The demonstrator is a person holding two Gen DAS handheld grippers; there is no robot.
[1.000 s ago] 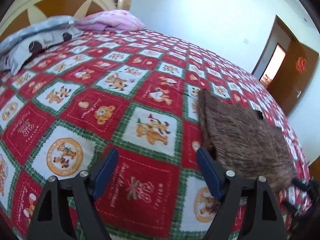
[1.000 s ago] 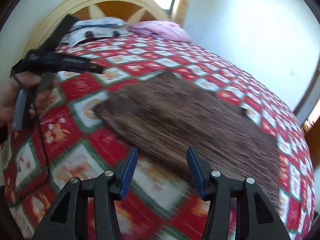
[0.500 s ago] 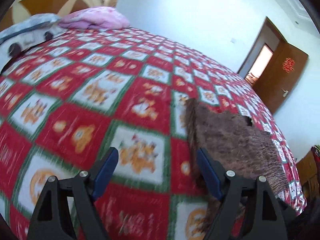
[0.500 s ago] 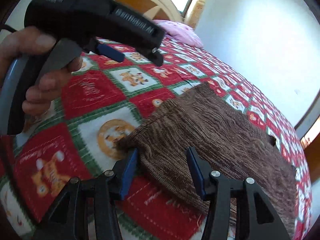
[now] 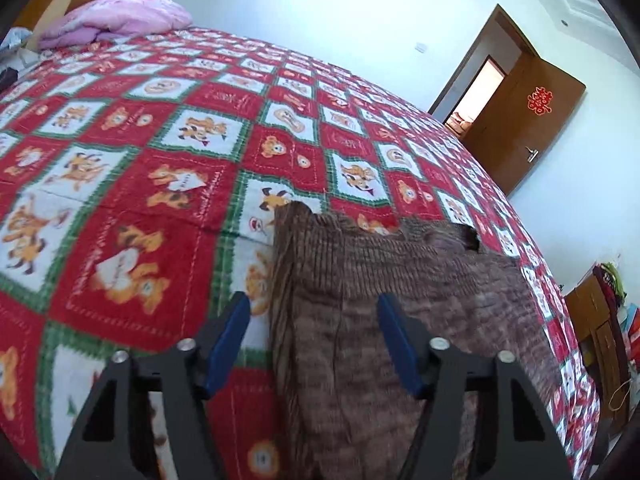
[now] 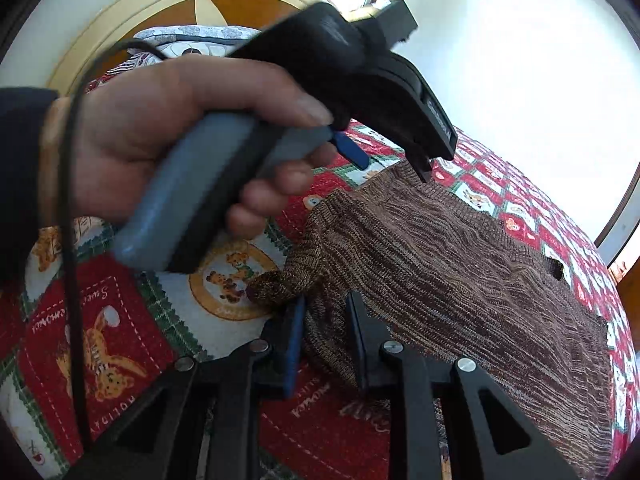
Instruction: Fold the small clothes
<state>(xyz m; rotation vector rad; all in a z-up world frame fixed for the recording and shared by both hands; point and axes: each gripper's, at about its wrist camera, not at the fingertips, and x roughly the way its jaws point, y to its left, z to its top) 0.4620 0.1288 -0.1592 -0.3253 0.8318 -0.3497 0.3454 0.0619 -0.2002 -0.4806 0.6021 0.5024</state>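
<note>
A brown knit garment [image 5: 400,280] lies flat on the red, green and white patchwork bedspread [image 5: 160,200]. My left gripper [image 5: 314,320] straddles the garment's left edge, jaws closing, pads clear of the cloth. In the right wrist view a hand [image 6: 168,128] holds this left gripper [image 6: 396,172] over the far end of the garment [image 6: 440,272]. My right gripper [image 6: 326,328] sits low at the garment's near left corner. Its jaws are closing with the cloth between them, and a narrow gap remains. A small curled corner [image 6: 266,292] pokes out to the left of the pads.
A pink quilt [image 5: 116,20] and a grey-white pillow [image 6: 192,40] lie by the wooden headboard [image 6: 180,0]. An open brown door [image 5: 528,120] and a wooden cabinet [image 5: 600,340] stand beyond the bed's right side. A black cable [image 6: 72,240] hangs from the hand's wrist.
The left gripper swept right across the bedspread to the garment's left edge and narrowed. The right gripper came down onto the near corner, its jaws narrowing around the cloth.
</note>
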